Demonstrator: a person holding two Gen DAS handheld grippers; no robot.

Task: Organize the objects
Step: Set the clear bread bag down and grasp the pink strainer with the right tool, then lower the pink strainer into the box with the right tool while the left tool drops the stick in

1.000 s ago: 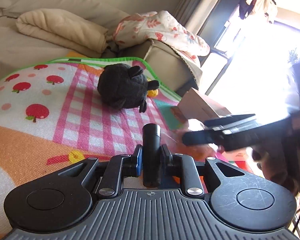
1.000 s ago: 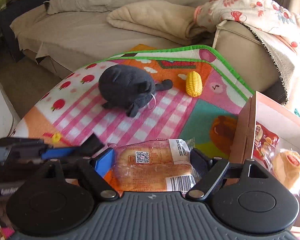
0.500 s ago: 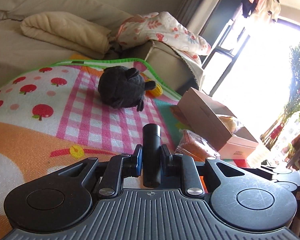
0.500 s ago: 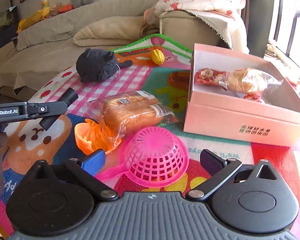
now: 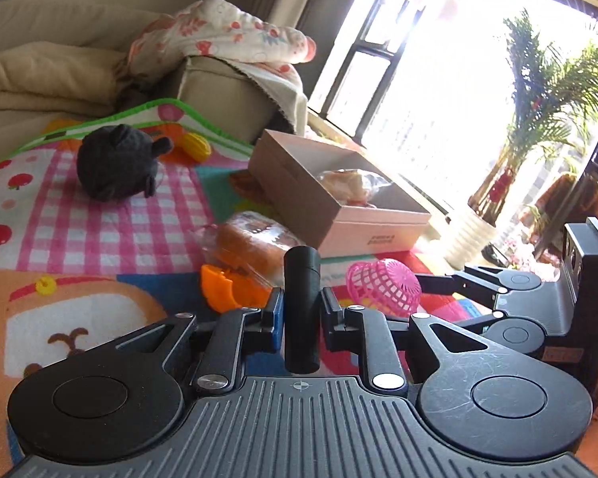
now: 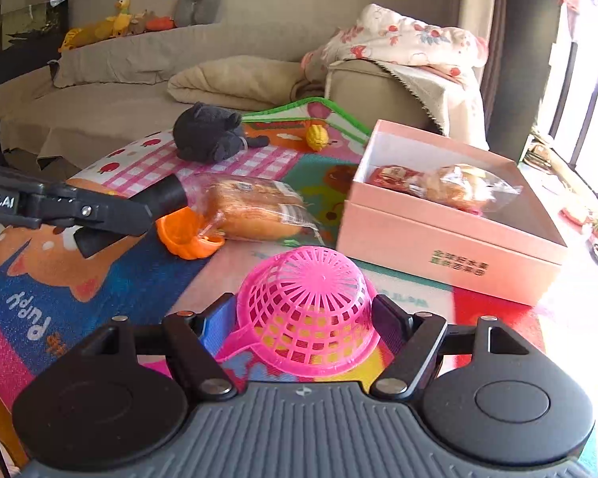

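My left gripper point(image 5: 301, 310) is shut on a black cylinder point(image 5: 301, 279) and holds it above the play mat; it also shows in the right wrist view point(image 6: 167, 195). My right gripper point(image 6: 305, 310) has its jaws around an upturned pink plastic basket point(image 6: 307, 310), which also shows in the left wrist view point(image 5: 382, 285); whether the pads press it I cannot tell. A wrapped bread loaf point(image 6: 255, 209) lies on the mat beside an orange toy piece point(image 6: 187, 235). An open pink box point(image 6: 450, 235) holds wrapped snacks point(image 6: 442, 185).
A black plush toy point(image 6: 209, 131) and a yellow toy corn point(image 6: 317, 135) lie at the mat's far side. A beige sofa point(image 6: 111, 91) with blankets stands behind. A potted palm point(image 5: 498, 183) stands by the bright window at the right.
My right gripper let go of the bread loaf, drew back and came around the pink basket. My left gripper swung right, still holding the black cylinder.
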